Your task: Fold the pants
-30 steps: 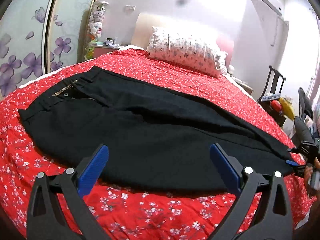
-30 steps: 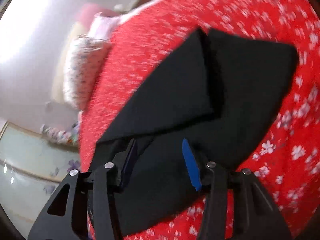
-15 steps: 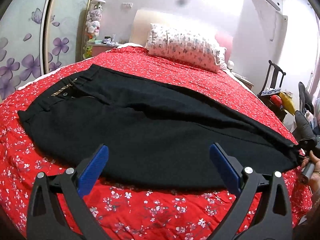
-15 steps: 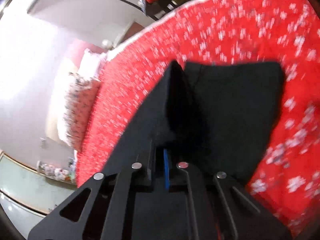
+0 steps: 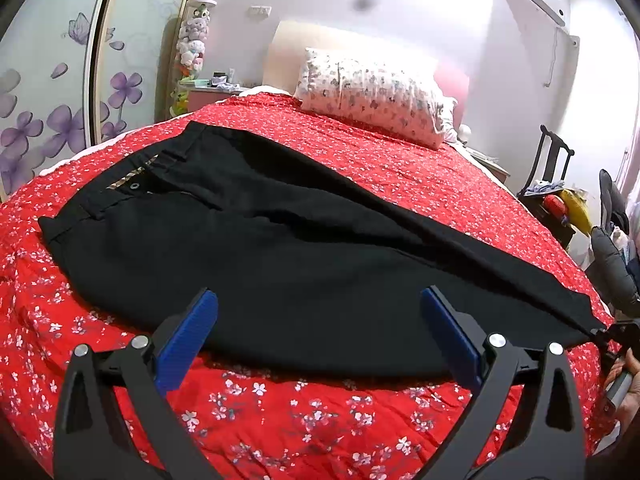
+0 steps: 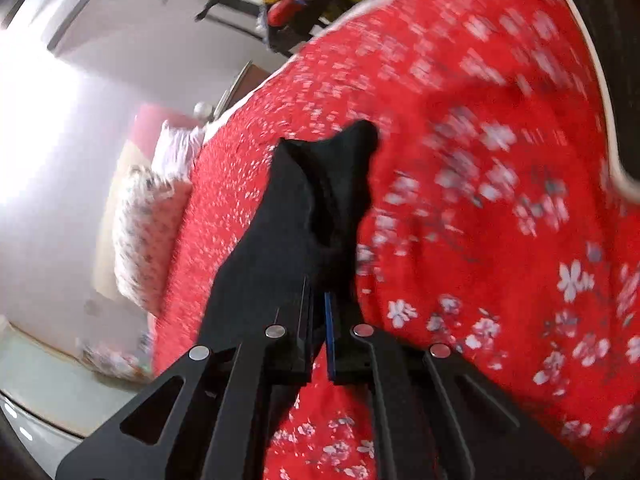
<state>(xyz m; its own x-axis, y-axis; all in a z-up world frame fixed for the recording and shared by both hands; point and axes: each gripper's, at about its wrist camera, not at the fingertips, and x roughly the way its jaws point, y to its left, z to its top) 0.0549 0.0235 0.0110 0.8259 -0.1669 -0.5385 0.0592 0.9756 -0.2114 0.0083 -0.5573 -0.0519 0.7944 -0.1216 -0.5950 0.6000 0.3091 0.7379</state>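
Black pants (image 5: pixel 280 240) lie flat across the red flowered bedspread (image 5: pixel 320 420), waistband at the left, leg ends at the right. My left gripper (image 5: pixel 320 328) is open and empty, hovering over the near edge of the pants. My right gripper (image 6: pixel 320 320) is shut on the leg end of the pants (image 6: pixel 320 200) and lifts it off the bed; it also shows at the right edge of the left wrist view (image 5: pixel 612 334). The right wrist view is motion-blurred.
A flowered pillow (image 5: pixel 372 96) lies at the head of the bed. A wardrobe with purple flowers (image 5: pixel 48 112) stands at the left. A chair with clutter (image 5: pixel 556 196) stands beyond the bed's right side.
My right gripper closed on the pants' leg end and has raised it, bunching the cloth. The left gripper has stayed open in about the same place.
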